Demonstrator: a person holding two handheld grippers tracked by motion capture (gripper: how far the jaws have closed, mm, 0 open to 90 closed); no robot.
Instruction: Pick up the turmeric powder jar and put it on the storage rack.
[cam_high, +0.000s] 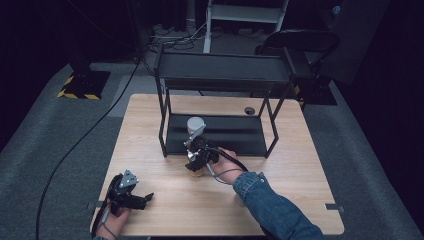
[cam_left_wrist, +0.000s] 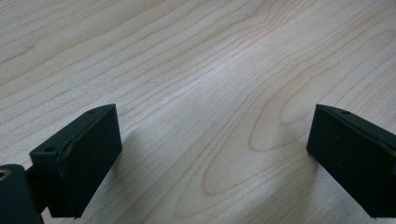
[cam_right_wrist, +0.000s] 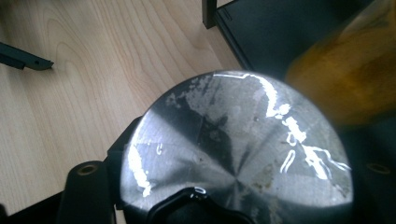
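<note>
A silver can (cam_high: 195, 124) with a round metal end is held by the right gripper (cam_high: 197, 161) at the front edge of the black rack's (cam_high: 215, 134) lower shelf, near the middle of the wooden bench (cam_high: 280, 190). In the right gripper view the can's shiny, scuffed end (cam_right_wrist: 233, 154) is seen close up, with the fingers clamped against its sides; a blurred yellow-brown object (cam_right_wrist: 355, 79) lies just beside the can at the upper right, and what it is cannot be told. In the high view a small tan object (cam_high: 196, 172) is seen on the bench directly beneath that gripper. The right hand (cam_high: 225, 162) is reached in from the lower right, in a blue denim sleeve (cam_high: 280, 210), and a black cable is looped beside the wrist. The left gripper (cam_high: 131, 196) is rested low over the front left corner of the bench, well apart from the can. In the left gripper view its fingers (cam_left_wrist: 79, 158) are spread wide, with bare wood grain between them.
</note>
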